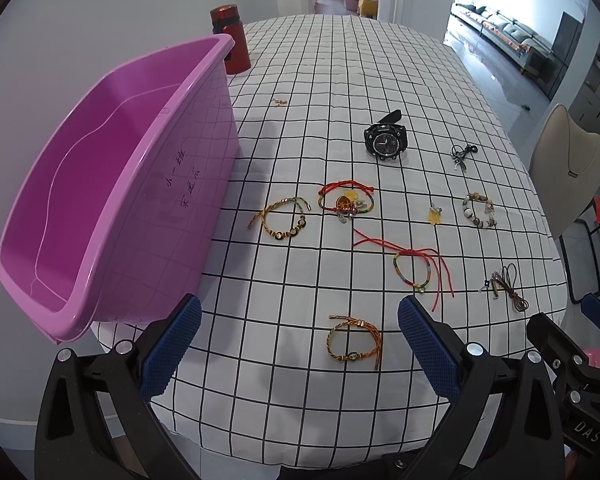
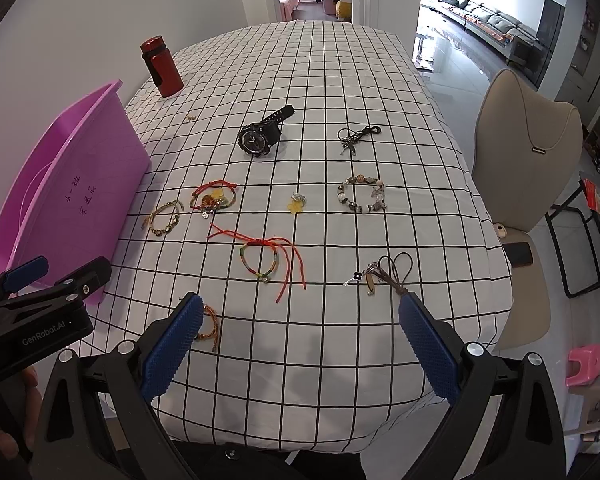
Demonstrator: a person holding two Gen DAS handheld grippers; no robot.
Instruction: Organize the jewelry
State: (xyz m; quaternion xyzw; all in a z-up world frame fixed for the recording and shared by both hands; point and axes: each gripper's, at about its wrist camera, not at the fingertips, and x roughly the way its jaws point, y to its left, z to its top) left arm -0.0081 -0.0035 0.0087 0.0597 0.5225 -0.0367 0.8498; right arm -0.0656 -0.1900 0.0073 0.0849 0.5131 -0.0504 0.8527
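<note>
Several pieces of jewelry lie spread on a checked tablecloth (image 1: 320,60). A gold braided bracelet (image 1: 353,343) lies just ahead of my left gripper (image 1: 298,320), which is open and empty above the table's near edge. A black watch (image 1: 385,140), red-cord bracelets (image 1: 346,200) and a beaded bracelet (image 1: 478,210) lie farther out. An empty pink tub (image 1: 100,184) stands at the left. My right gripper (image 2: 300,320) is open and empty; a multicolour bracelet with red cords (image 2: 262,258) and a keychain charm (image 2: 380,274) lie ahead of it.
A red bottle (image 2: 162,66) stands at the back left beside the tub (image 2: 60,200). A beige chair (image 2: 528,152) stands off the table's right edge with a phone (image 2: 520,254) on its seat. Small earrings (image 1: 279,102) lie near the bottle.
</note>
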